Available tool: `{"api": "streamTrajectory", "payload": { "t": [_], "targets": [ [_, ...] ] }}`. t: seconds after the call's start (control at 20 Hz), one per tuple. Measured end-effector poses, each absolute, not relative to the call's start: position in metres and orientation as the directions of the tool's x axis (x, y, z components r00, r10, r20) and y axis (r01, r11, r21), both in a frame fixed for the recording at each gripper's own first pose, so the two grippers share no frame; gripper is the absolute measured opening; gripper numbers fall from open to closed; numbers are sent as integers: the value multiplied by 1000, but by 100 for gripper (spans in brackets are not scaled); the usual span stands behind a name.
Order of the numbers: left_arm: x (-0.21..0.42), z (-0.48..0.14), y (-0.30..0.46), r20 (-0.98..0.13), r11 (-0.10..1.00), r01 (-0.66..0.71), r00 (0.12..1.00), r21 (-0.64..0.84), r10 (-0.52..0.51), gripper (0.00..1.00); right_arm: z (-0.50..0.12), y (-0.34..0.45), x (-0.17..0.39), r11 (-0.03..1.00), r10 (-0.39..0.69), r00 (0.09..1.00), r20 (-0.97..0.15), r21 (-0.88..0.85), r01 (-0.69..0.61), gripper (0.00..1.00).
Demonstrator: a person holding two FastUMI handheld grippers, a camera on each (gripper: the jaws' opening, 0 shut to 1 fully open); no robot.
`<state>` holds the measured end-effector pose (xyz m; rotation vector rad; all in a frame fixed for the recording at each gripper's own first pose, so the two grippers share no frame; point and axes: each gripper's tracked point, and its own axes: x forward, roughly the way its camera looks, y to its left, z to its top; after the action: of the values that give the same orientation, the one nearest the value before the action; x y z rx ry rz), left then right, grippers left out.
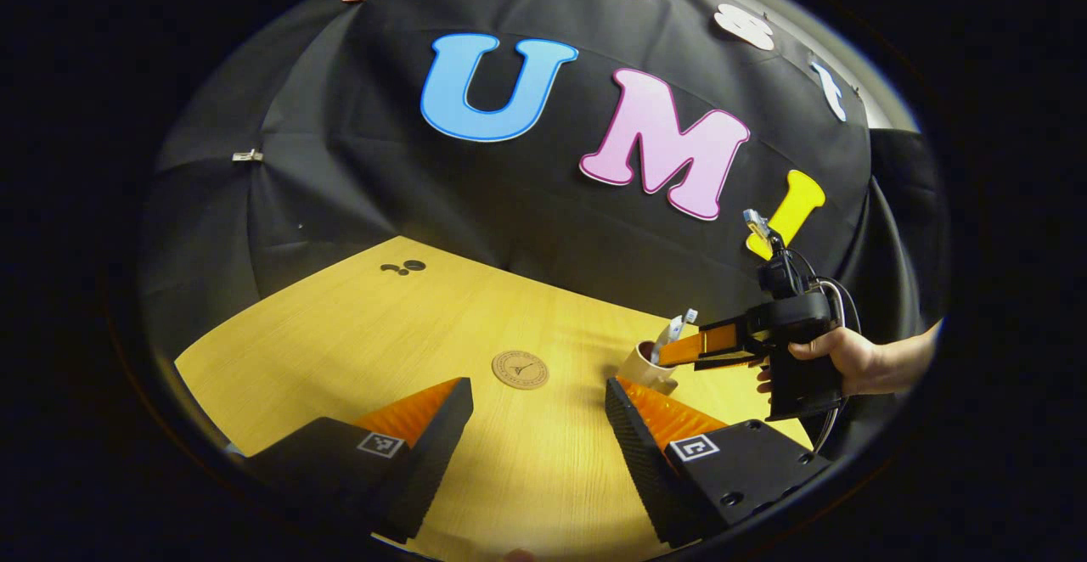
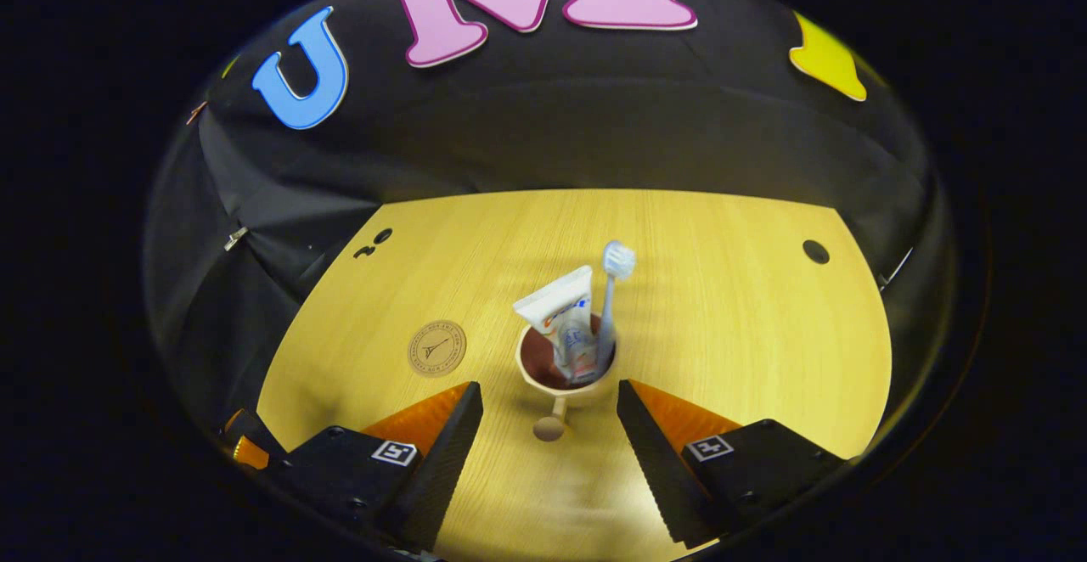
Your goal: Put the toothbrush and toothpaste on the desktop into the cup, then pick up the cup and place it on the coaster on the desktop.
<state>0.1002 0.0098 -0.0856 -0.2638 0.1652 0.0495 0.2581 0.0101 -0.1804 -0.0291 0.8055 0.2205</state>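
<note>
A cream cup (image 2: 560,371) with a dark inside stands on the wooden desktop, its handle (image 2: 552,426) pointing toward the camera. A white toothpaste tube (image 2: 565,324) and a pale toothbrush (image 2: 610,299) stand upright in it. My right gripper (image 2: 550,413) is open just above and behind the cup, its fingers level with the handle. A round tan coaster (image 2: 436,347) lies left of the cup. In the left gripper view, my left gripper (image 1: 537,409) is open over the desktop, near the coaster (image 1: 520,369). The cup (image 1: 644,367) sits to the right, with the right gripper (image 1: 705,345) over it.
The wooden desktop (image 2: 730,307) has small dark holes at its far left (image 2: 374,244) and far right (image 2: 815,250). A hand (image 1: 836,358) holds the right gripper at the table's right side. Black cloth walls close the booth behind the table.
</note>
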Motion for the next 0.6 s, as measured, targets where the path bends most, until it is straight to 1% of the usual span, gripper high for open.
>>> {"api": "streamTrajectory", "payload": {
  "t": [0.15,0.35,0.6],
  "targets": [
    [90,-92,23,-185,959,-99,981,-265,50,98,-200,17,259,976,183,604,-776,70,-206,98],
    [78,-105,43,-224,958,-157,969,-239,103,98,-230,17,261,980,139,511,-848,43,-196,98],
    [72,-114,54,-262,953,-187,957,-240,122,98,-257,13,267,984,94,437,-895,17,-178,98]
  ]
}}
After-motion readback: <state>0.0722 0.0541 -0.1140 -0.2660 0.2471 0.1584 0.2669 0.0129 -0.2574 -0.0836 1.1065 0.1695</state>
